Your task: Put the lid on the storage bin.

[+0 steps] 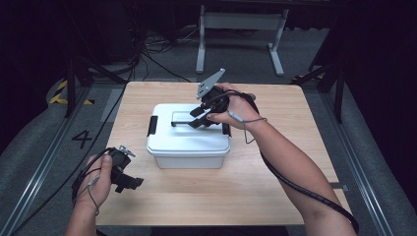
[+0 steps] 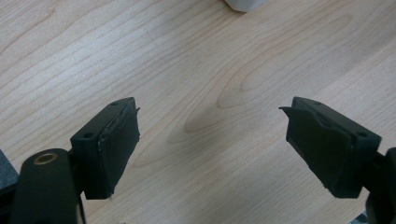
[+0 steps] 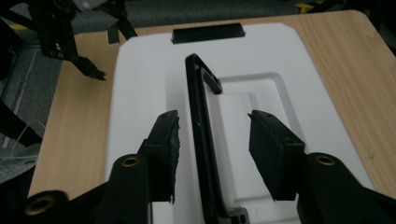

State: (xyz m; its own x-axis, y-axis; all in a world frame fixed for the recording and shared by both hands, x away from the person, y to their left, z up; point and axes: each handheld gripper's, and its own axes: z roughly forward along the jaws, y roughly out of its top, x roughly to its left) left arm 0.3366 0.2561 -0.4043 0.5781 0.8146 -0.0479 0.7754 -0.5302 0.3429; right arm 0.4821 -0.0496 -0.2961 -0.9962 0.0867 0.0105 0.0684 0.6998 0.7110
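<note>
Straddling the raised black handle (image 3: 201, 140) of the white storage box (image 1: 189, 140), the right gripper (image 3: 212, 154) has its jaws parted about halfway, one pad on each side of the bar, neither touching it. Nothing is held. In the right gripper view the handle stands up on edge out of its recess in the lid (image 3: 140, 93), closer to the left-hand pad (image 3: 170, 149) than to the other.

Left gripper (image 2: 212, 144): jaws wide apart, empty, over bare wood near the table's (image 1: 275, 191) near-left corner, well apart from the box. A white corner of the box just shows at the top of the left gripper view.

Box sits mid-table, lid on, black latch (image 1: 152, 125) at its left end.

Judgement: the step in hand looks like taking or working the carry handle. To do it well, centre the bar between the pads first, since it now sits off to one side and an uneven close would shove it flat. Close near the middle of the bar's length, not at a hinge end. Keep the jaws square to the bar. If lifting follows, the left gripper could steady the box's end, as the lid may not be latched; that cannot be told from here.
</note>
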